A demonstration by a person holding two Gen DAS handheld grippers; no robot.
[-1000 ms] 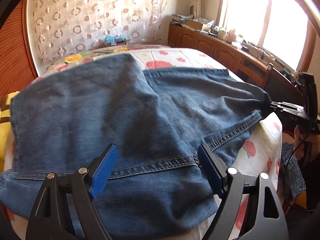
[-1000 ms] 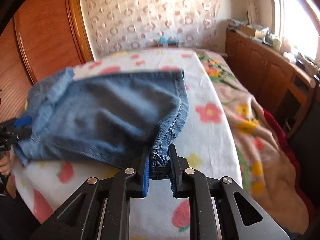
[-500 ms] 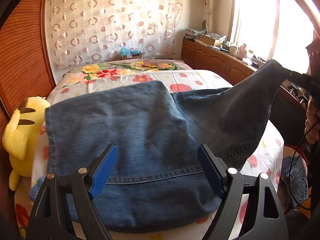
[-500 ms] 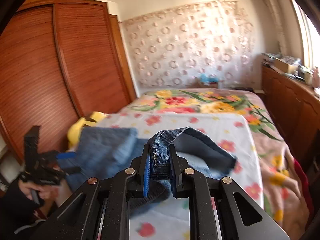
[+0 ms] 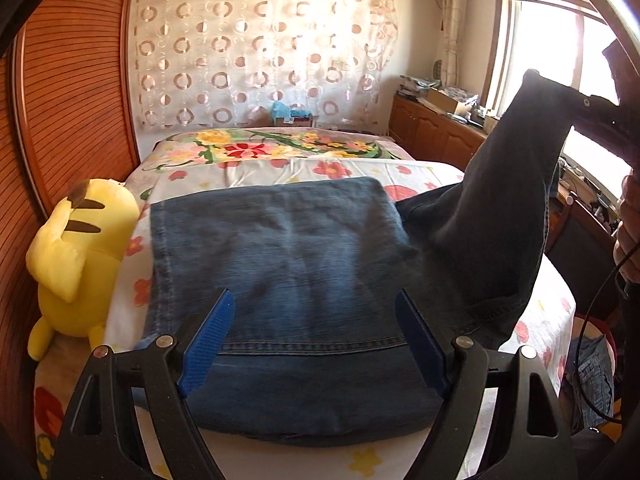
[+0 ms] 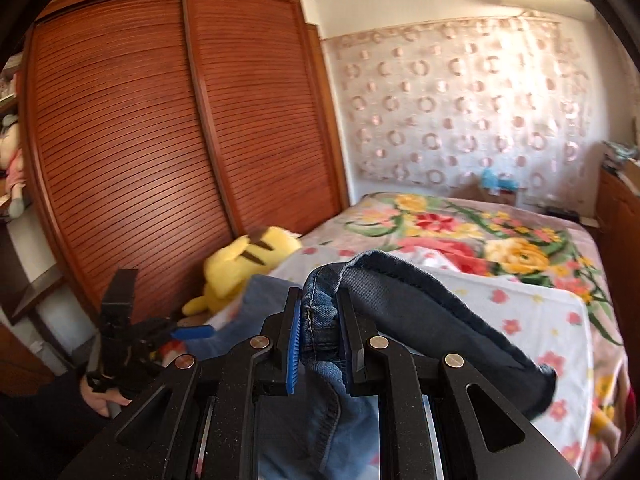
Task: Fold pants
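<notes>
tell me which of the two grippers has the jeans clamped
The right gripper: its blue pads are shut on a bunched hem of the jeans, lifting that part off the bed. The left gripper is open, holding nothing.

bed (image 5: 532, 320): white flowered sheet near, floral blanket (image 5: 280, 144) far
pants (image 5: 288, 280): flat on near sheet, right part lifted
plush (image 5: 80, 248): left edge

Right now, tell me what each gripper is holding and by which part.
The right gripper is shut on the jeans, pinching a bunched stitched edge and lifting that end above the bed. The left gripper is open over the flat denim, holding nothing.
</notes>
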